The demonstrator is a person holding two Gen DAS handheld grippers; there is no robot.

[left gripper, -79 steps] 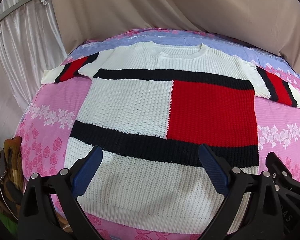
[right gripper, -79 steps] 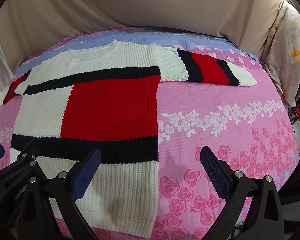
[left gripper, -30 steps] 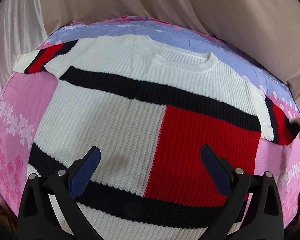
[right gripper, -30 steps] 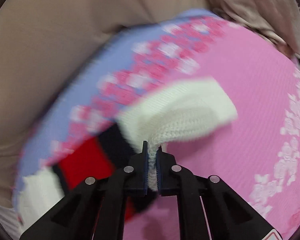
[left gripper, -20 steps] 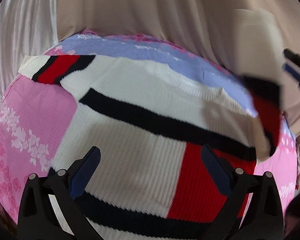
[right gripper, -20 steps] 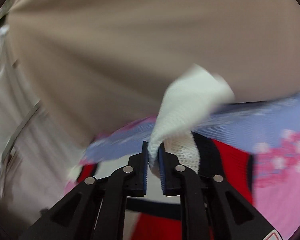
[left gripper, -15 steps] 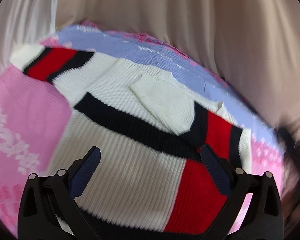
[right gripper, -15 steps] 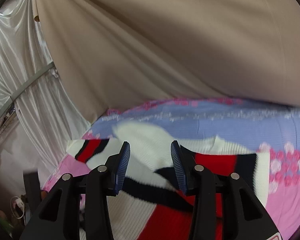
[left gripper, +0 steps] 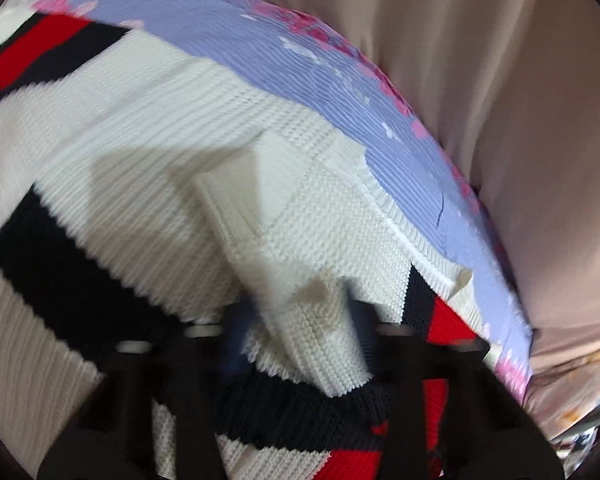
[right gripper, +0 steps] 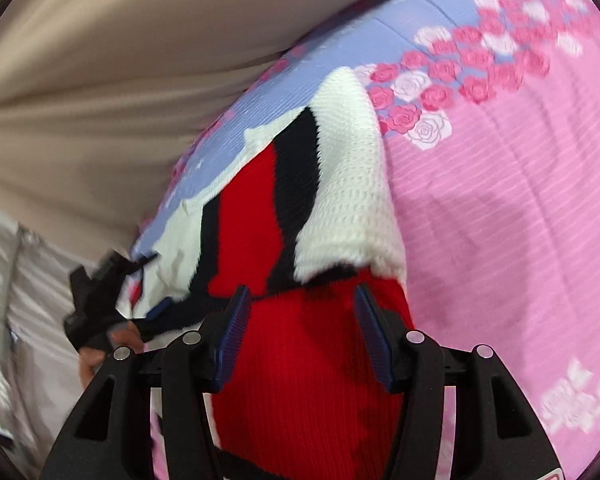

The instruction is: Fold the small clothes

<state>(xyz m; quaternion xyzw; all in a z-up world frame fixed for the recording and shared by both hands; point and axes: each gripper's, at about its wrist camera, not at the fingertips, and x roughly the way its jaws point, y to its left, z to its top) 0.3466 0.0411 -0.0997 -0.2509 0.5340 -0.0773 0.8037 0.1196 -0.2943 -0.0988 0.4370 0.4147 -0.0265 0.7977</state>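
Left gripper (left gripper: 300,320) jaws closing on the white cuff of the folded-in sleeve (left gripper: 312,320) of the knit sweater (left gripper: 112,168), which lies flat on the floral bedsheet (left gripper: 300,64). Right gripper (right gripper: 300,340) jaws opening, nothing between them, over the sweater's red panel (right gripper: 300,380).

No words, numbers or signs can be read here; a small red mark on the right gripper (right gripper: 304,332) near the bottom corner is cut off and too small to tell.
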